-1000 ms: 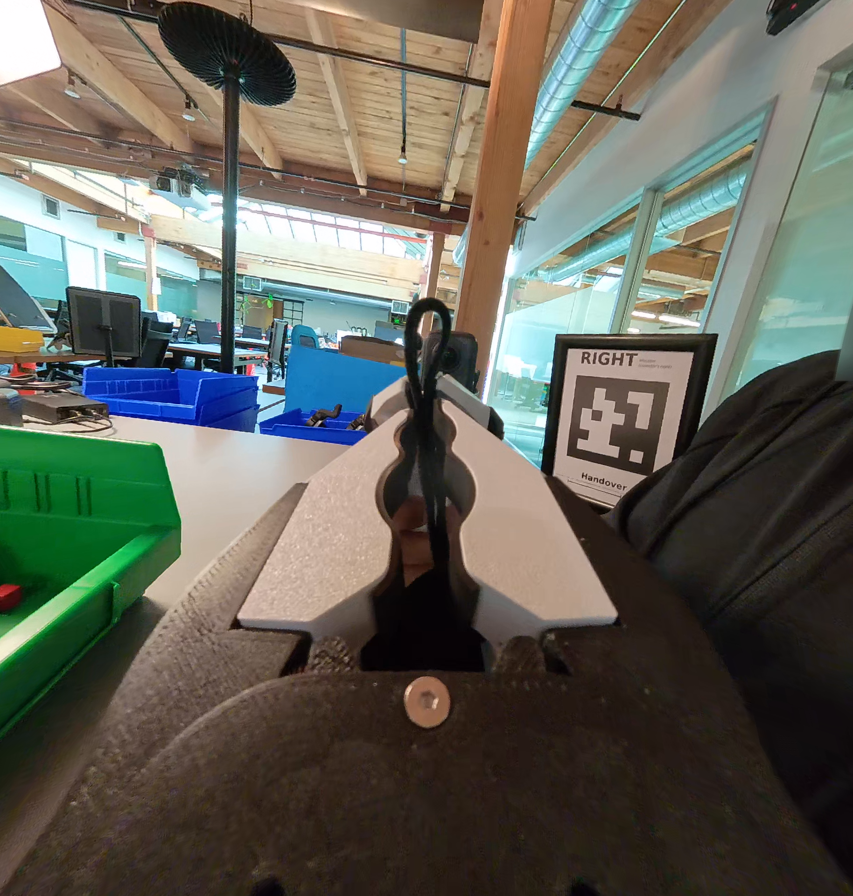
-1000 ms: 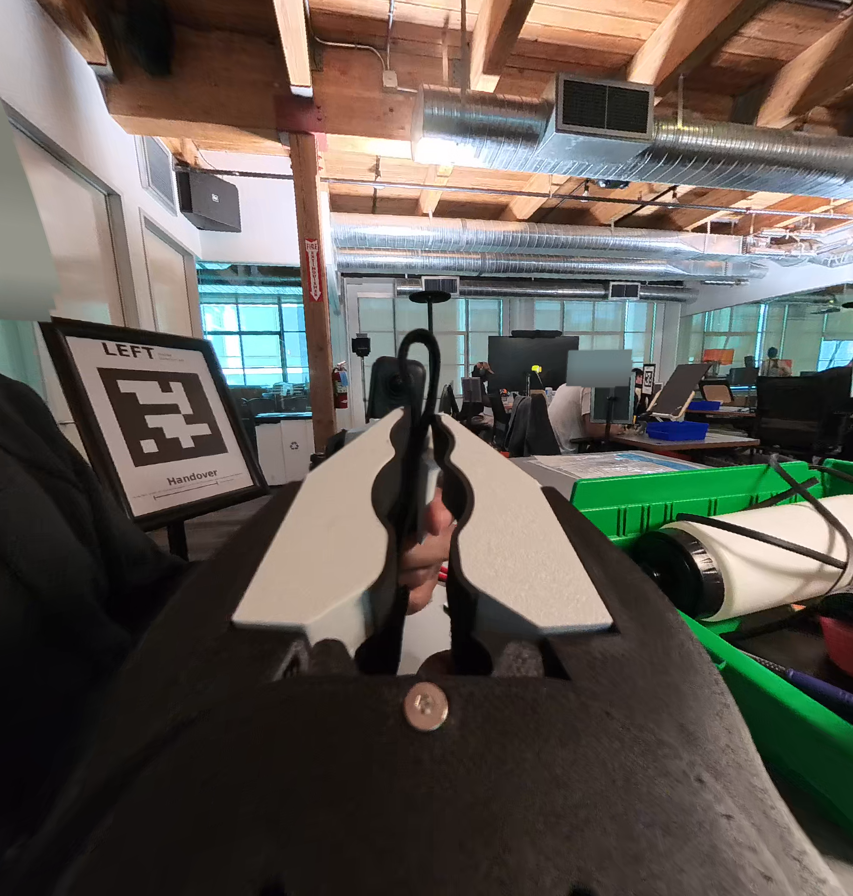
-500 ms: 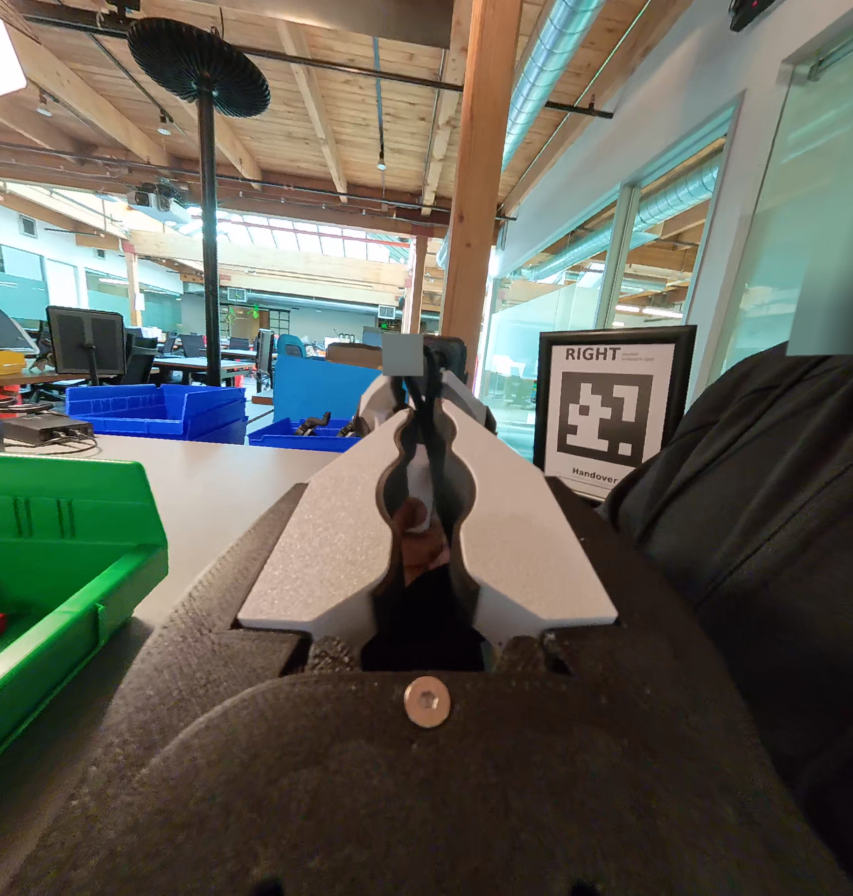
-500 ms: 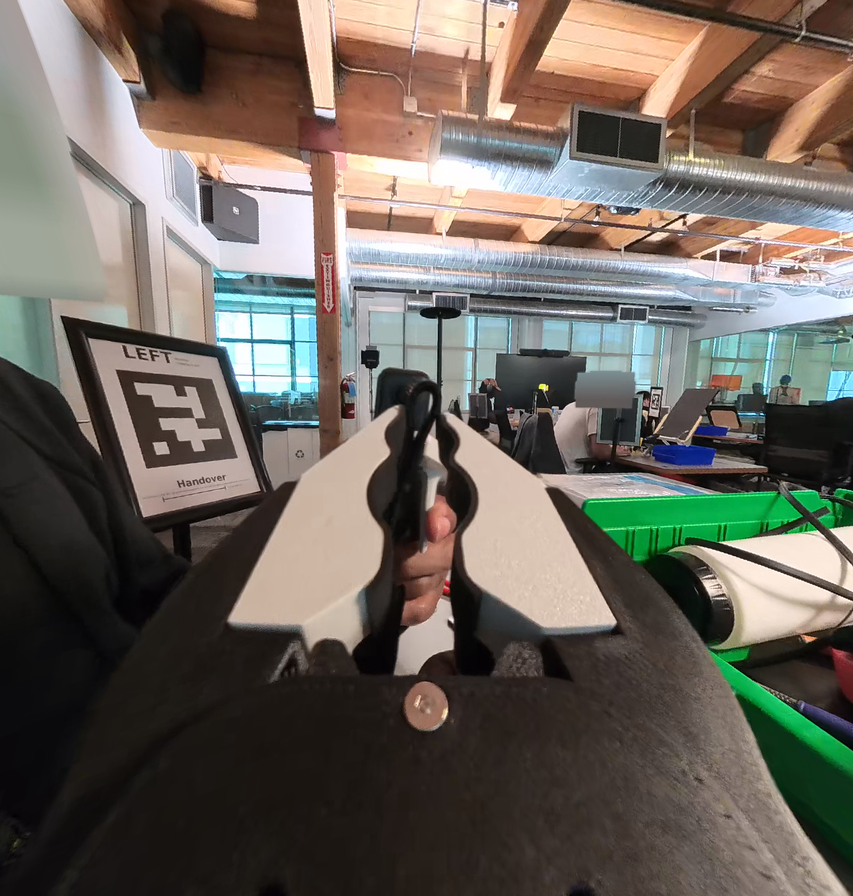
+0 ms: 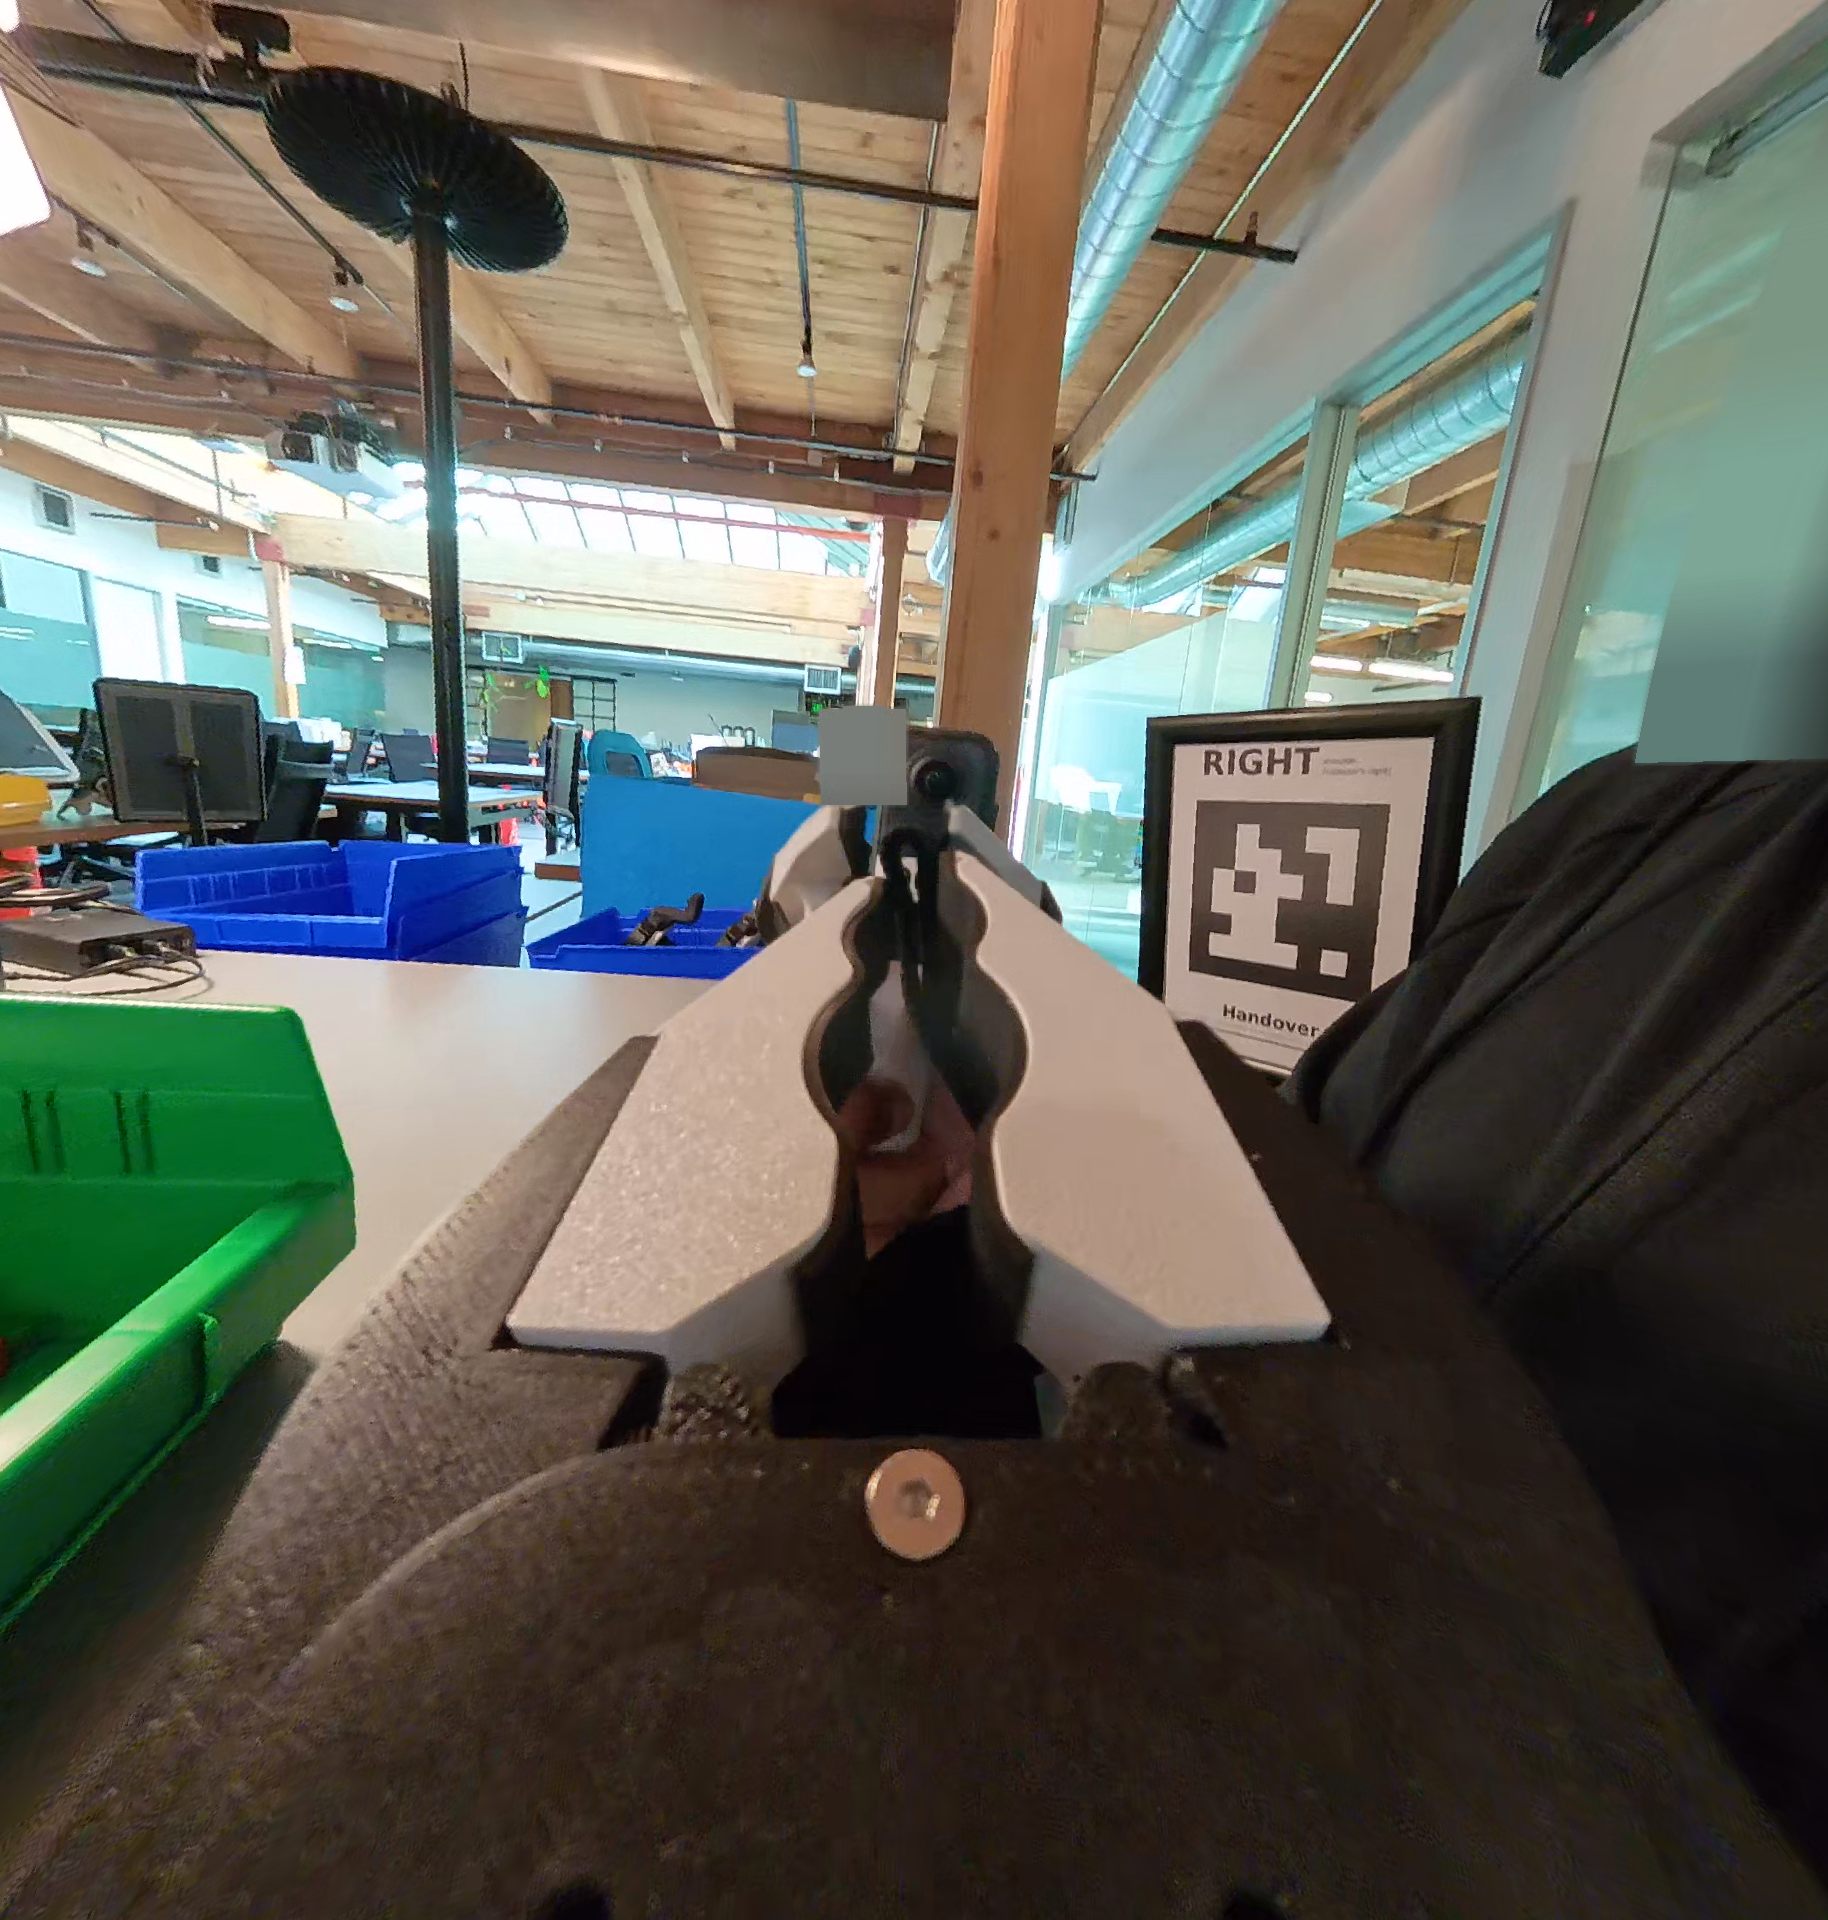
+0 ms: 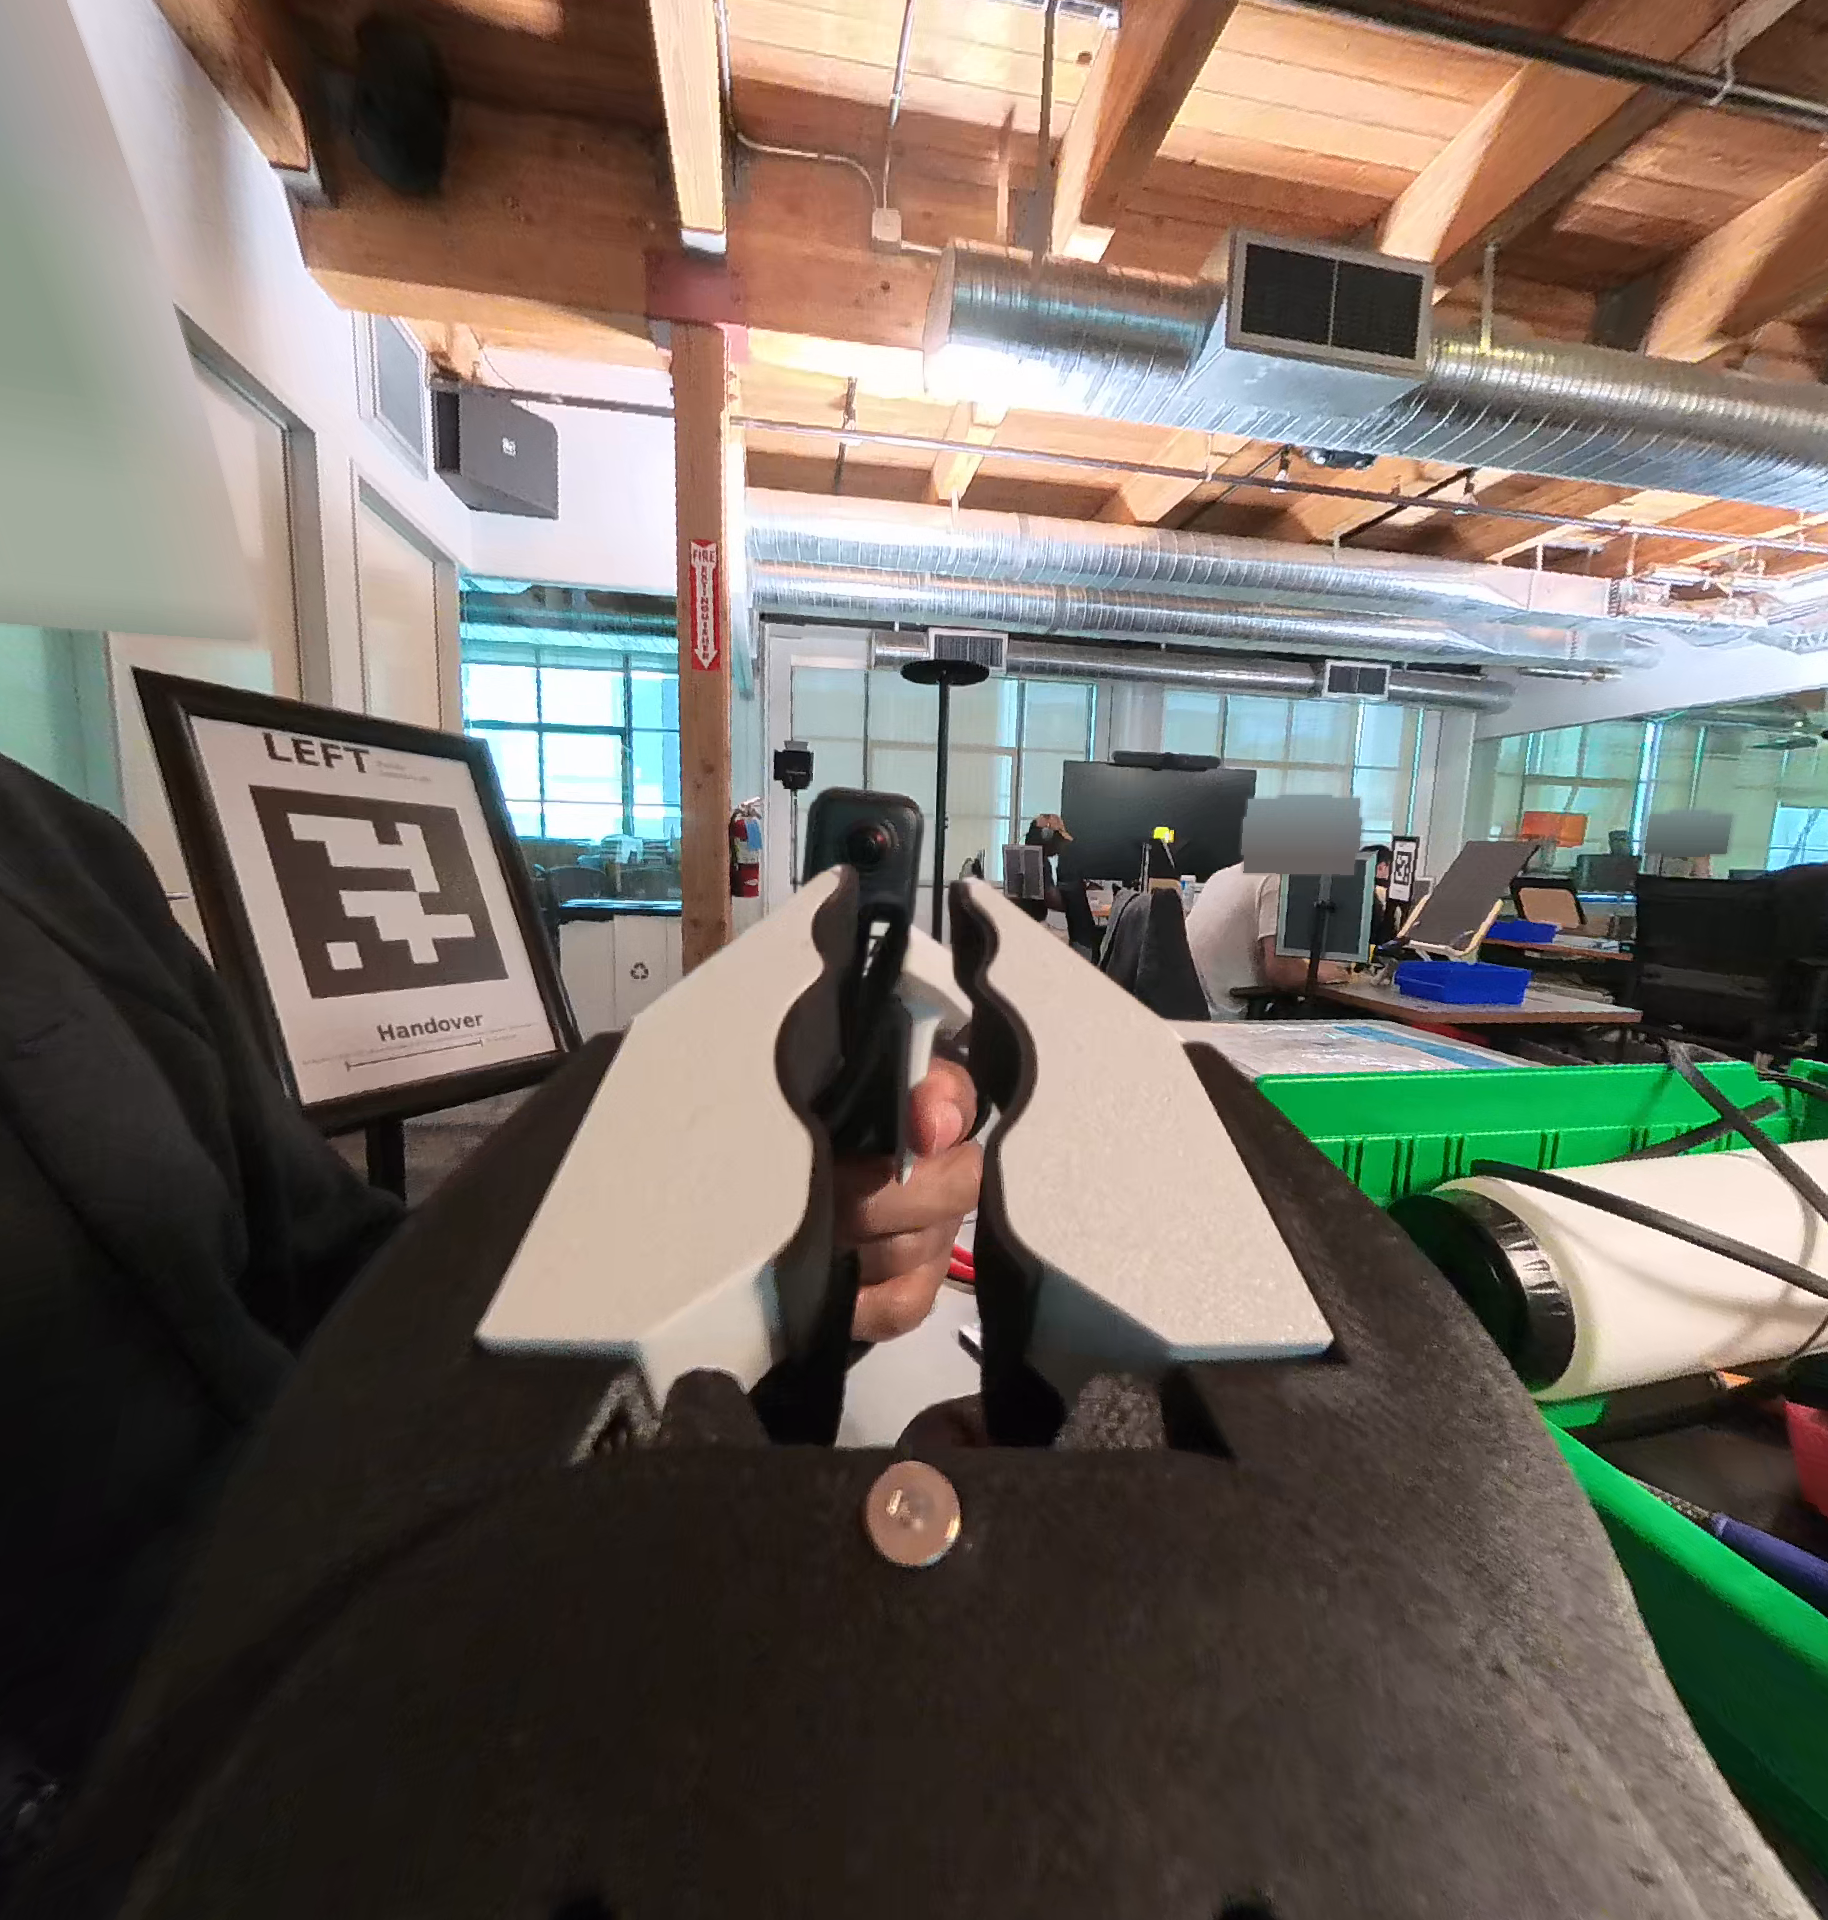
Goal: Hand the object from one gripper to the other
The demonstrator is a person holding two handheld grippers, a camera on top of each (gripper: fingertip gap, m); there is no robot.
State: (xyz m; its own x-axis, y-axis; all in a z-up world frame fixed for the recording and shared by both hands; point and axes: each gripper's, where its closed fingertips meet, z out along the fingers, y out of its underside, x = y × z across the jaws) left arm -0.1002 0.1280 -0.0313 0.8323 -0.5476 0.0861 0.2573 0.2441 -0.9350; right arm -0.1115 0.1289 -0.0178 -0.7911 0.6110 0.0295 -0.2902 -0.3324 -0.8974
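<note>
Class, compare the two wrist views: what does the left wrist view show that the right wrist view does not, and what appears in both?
Left wrist view only: blue bins on a grey table.
Right wrist view only: a white roll in a green bin, and overhead metal ducts.
Both: a framed marker sign, the opposite gripper with its camera, and a black cord between the fingers.

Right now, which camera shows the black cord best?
Right wrist view: the black cord runs long against the left jaw, the jaws parted. Left wrist view shows only a thin strand between near-closed jaws.
</note>
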